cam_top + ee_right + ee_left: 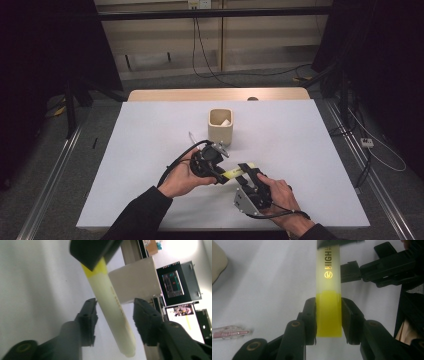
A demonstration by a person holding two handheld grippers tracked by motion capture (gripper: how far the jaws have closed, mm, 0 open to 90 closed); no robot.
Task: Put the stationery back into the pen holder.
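The left gripper [328, 315] clamps the highlighter's [328, 290] yellow cap; its barrel runs straight between the right gripper's [115, 315] part-open, not-yet-touching jaws.

Both forearms are extended over the near table edge, the left gripper [218, 176] clamped, the right gripper [246, 171] part-open.

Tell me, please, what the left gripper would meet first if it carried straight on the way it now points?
Most likely the right gripper. The left gripper is clamped on the yellow end of the highlighter, and along the pen's pale barrel the other gripper's black jaws stand at its far end. How far off they are is hard to judge.
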